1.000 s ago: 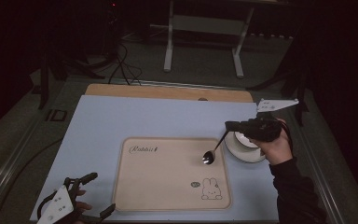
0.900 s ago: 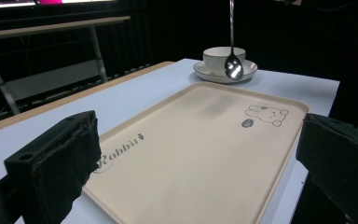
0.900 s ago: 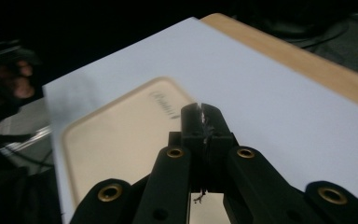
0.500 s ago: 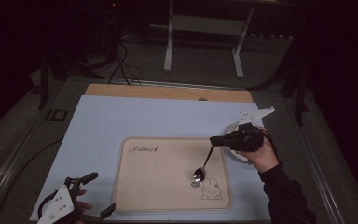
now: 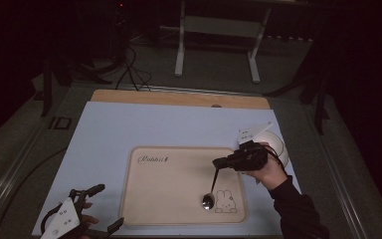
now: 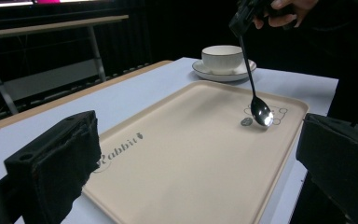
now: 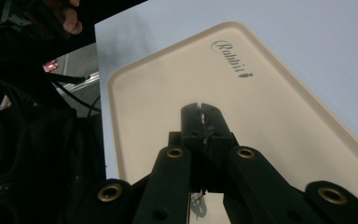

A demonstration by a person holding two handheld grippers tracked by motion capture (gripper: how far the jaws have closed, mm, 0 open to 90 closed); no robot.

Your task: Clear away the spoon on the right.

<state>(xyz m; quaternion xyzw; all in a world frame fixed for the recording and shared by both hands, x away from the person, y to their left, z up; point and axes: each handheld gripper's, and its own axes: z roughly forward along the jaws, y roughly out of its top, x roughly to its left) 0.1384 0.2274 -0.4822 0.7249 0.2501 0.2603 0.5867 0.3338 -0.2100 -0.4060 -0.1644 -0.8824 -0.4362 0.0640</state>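
Observation:
A metal spoon (image 5: 212,187) hangs bowl-down from my right gripper (image 5: 218,163), which is shut on the top of its handle. The spoon's bowl (image 6: 261,114) is close over the near right corner of the beige tray (image 5: 174,174), beside the printed rabbit. In the right gripper view the jaws (image 7: 200,108) are pinched on the thin handle above the tray (image 7: 270,116). My left gripper (image 5: 107,208) rests at the mat's near left corner, open, with nothing between its jaws. In the left gripper view it (image 6: 191,163) faces the tray (image 6: 182,154).
A white cup (image 6: 221,56) stands on a saucer (image 6: 200,68) on the mat to the right of the tray, just behind my right hand (image 5: 266,172). The light blue mat (image 5: 129,129) covers the table; a wooden strip (image 5: 179,98) runs along its far edge.
My right gripper has carried the spoon down and toward me, from beside the cup to the tray's near right corner. The left gripper has stayed put.

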